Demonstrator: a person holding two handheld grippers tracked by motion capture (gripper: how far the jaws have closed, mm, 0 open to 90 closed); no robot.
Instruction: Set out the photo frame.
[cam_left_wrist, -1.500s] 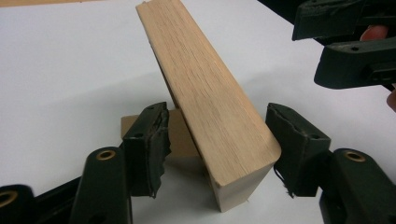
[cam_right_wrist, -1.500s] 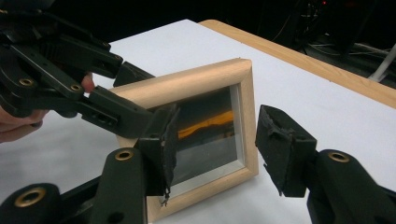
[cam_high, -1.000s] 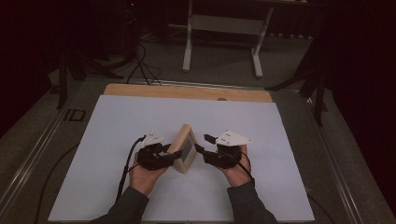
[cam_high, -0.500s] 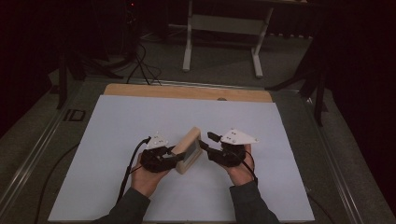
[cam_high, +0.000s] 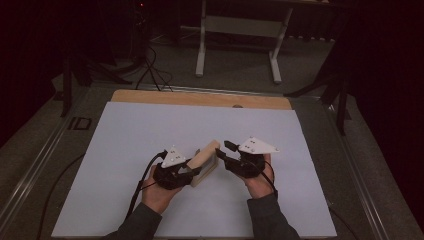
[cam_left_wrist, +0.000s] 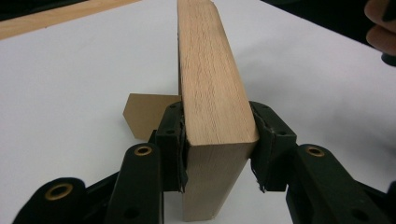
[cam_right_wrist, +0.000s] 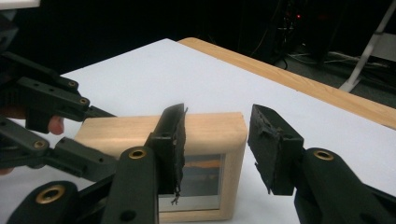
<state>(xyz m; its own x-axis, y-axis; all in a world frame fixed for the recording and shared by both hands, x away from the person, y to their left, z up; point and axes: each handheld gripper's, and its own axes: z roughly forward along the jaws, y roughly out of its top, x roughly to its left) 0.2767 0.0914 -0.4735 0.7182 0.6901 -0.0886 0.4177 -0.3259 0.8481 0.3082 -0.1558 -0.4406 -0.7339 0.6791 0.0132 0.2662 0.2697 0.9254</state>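
One wooden picture frame (cam_high: 204, 161) stands on edge on the white sheet, near the middle of the bench (cam_high: 200, 98) and between your two hands. Your left claw (cam_left_wrist: 217, 140) has just been closing and now clamps the frame's top rail, a pad on each face. Your right claw (cam_right_wrist: 217, 140) has been closing too, yet it is parted: the frame's corner sits between the pads, apparently untouched. One brown stand flap (cam_left_wrist: 147, 114) pokes out behind.
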